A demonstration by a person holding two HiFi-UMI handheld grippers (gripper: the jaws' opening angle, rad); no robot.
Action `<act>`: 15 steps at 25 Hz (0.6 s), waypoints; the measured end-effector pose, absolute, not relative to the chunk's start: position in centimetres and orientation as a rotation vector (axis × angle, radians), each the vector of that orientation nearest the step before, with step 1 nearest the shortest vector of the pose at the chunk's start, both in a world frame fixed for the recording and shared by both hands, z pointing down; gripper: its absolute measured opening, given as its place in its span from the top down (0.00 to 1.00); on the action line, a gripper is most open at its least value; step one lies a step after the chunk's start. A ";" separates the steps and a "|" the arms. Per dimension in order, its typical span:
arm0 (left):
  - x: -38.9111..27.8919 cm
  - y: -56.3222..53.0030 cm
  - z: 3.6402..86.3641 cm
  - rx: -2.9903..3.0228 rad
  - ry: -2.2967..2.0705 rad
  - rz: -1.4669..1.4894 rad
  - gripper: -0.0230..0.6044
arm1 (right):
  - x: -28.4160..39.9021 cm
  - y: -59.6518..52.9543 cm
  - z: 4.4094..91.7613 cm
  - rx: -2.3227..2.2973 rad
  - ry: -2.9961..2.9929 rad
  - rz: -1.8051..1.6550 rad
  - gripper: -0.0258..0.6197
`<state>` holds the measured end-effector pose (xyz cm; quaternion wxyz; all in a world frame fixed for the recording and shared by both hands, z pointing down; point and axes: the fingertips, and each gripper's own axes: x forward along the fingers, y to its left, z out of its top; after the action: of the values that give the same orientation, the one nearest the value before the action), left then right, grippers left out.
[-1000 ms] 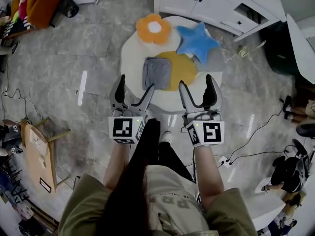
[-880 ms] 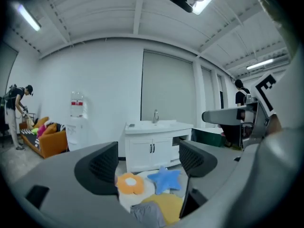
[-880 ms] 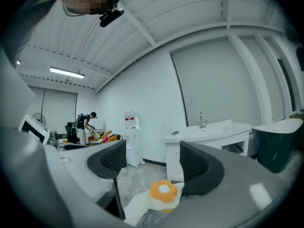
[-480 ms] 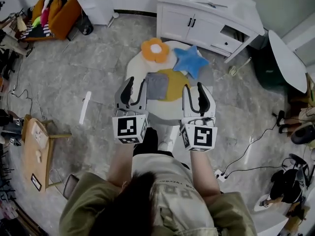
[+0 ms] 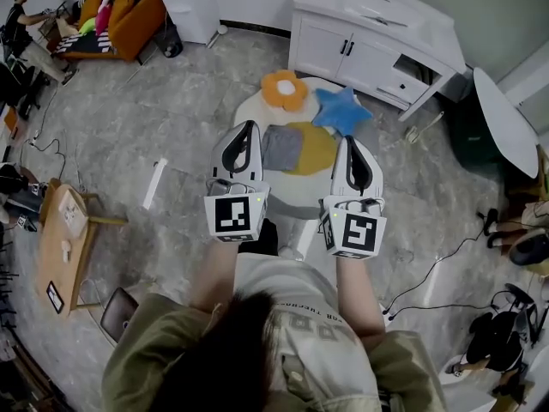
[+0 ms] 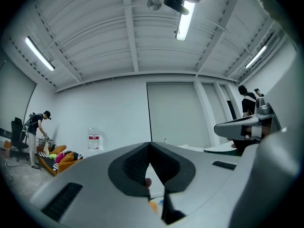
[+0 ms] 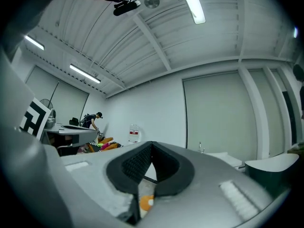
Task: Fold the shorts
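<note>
The grey shorts (image 5: 281, 147) lie folded into a small rectangle, half on a yellow round mat (image 5: 316, 149), on the white round table (image 5: 290, 199). Both grippers are held up in front of me, well above the table. My left gripper (image 5: 248, 129) is shut and holds nothing, just left of the shorts in the head view. My right gripper (image 5: 352, 142) is also shut and empty, to their right. In the left gripper view the left gripper (image 6: 150, 144) has its dark pads together, aimed level at a far wall. The right gripper (image 7: 152, 145) shows the same in the right gripper view.
An orange flower cushion (image 5: 285, 90) and a blue star cushion (image 5: 341, 110) lie at the table's far side. A white cabinet (image 5: 377, 39) stands behind, an orange sofa (image 5: 120, 11) far left, a wooden stand (image 5: 64, 239) at left. Cables run over the floor at right.
Both grippers have risen away from the table and their jaws have gone from wide open to shut. The folded shorts lie where they were.
</note>
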<state>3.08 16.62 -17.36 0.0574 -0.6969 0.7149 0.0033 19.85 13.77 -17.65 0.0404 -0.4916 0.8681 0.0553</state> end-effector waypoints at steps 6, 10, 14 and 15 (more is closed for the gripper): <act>3.2 18.0 -19.2 -2.102 2.114 0.104 0.95 | 20.1 15.2 -19.1 -1.483 2.621 0.232 0.96; 4.7 17.9 -20.6 -2.107 2.049 0.143 0.95 | 20.3 15.4 -19.6 -1.456 2.610 0.253 0.96; 5.4 18.2 -21.2 -2.095 2.001 0.106 0.95 | 20.5 15.5 -20.1 -1.428 2.593 0.257 0.96; 5.4 18.2 -21.3 -2.091 1.998 0.100 0.95 | 20.5 15.5 -20.3 -1.420 2.587 0.260 0.96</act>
<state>5.43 18.20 -21.27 0.1235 -0.7170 0.6852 0.0342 20.46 15.50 -20.26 0.0892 -0.4774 0.8698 0.0874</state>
